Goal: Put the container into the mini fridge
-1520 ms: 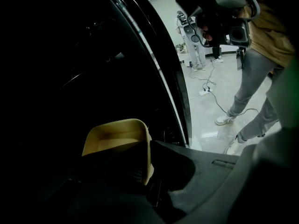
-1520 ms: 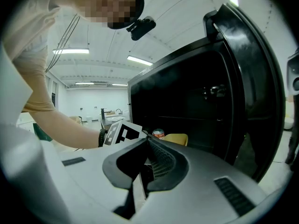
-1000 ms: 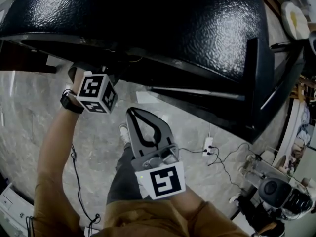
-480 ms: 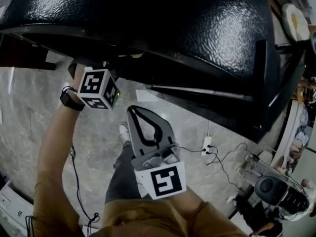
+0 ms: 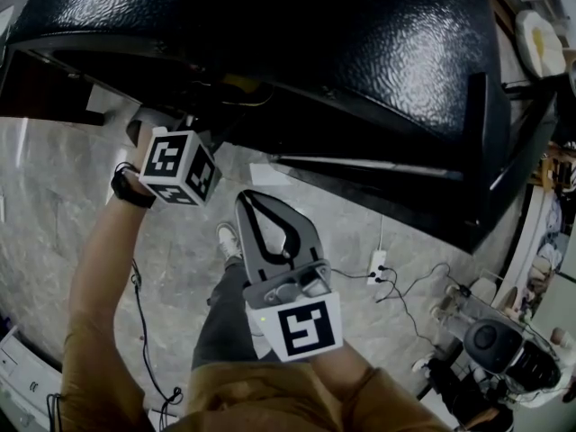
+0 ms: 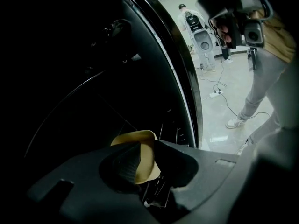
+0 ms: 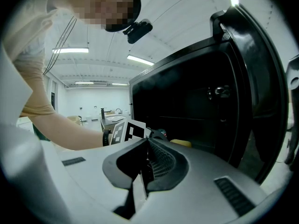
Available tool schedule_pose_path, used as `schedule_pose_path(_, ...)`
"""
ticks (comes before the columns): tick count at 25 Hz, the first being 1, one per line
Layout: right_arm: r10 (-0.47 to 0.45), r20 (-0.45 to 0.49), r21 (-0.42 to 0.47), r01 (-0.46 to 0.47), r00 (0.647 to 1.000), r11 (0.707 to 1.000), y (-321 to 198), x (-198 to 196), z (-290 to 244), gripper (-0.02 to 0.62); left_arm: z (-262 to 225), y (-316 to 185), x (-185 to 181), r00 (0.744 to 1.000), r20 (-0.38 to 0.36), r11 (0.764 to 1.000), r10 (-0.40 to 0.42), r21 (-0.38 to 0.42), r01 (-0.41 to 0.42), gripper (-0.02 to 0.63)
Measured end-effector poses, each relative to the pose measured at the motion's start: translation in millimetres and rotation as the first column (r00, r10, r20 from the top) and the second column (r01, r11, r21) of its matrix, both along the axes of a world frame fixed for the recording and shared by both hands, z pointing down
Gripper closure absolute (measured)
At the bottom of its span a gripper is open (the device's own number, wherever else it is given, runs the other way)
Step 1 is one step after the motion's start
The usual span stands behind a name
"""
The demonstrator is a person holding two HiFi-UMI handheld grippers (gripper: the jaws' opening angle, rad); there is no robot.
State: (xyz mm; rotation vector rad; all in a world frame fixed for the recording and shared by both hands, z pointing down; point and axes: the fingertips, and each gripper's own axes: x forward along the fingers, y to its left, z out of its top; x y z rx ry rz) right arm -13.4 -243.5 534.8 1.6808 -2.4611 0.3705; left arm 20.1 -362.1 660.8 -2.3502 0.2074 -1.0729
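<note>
The black mini fridge [image 5: 315,43] fills the top of the head view, its door [image 5: 472,151] swung open to the right. My left gripper reaches under the fridge's top into the opening, so only its marker cube [image 5: 177,166] shows there. In the left gripper view, my left gripper [image 6: 145,160] is shut on the rim of a yellow container [image 6: 142,146] inside the dark fridge. A sliver of the container [image 5: 241,84] also shows from above. My right gripper [image 5: 245,202] hangs shut and empty over the floor in front of the fridge. From the right gripper view, the container [image 7: 181,143] lies past the shut jaws.
A white power strip [image 5: 379,266] with cables lies on the marbled floor to the right. A dark machine [image 5: 504,345] stands at the bottom right and a white appliance [image 5: 16,372] at the bottom left. Another person [image 6: 187,17] stands far off.
Little has moved. The left gripper stays at the fridge opening, and a bit more of the yellow container shows under the fridge's top. The right gripper has drifted slightly down.
</note>
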Motion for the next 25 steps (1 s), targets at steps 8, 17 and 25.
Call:
schedule_pose_path(8,-0.011,-0.004,0.021,0.011,1.000,1.000,3.0,-4.6,-13.0,0.594,-19.0,6.5,-8.1,0.997,-0.057,0.999,-0.042,-0.001,0.042,0.522)
schedule_pose_path(17,-0.034,-0.006,0.046,0.035,0.999,0.998,8.6,-10.6,-24.0,0.594,-33.0,27.3,-21.9,0.986,-0.121,0.994,-0.114,-0.015,0.113,0.537)
schedule_pose_path(25,-0.052,-0.026,0.045,0.053,0.998,0.998,15.9,-5.2,-28.4,0.592,-40.5,34.0,-26.8,0.967,-0.177,0.983,-0.184,-0.048,0.178,0.603)
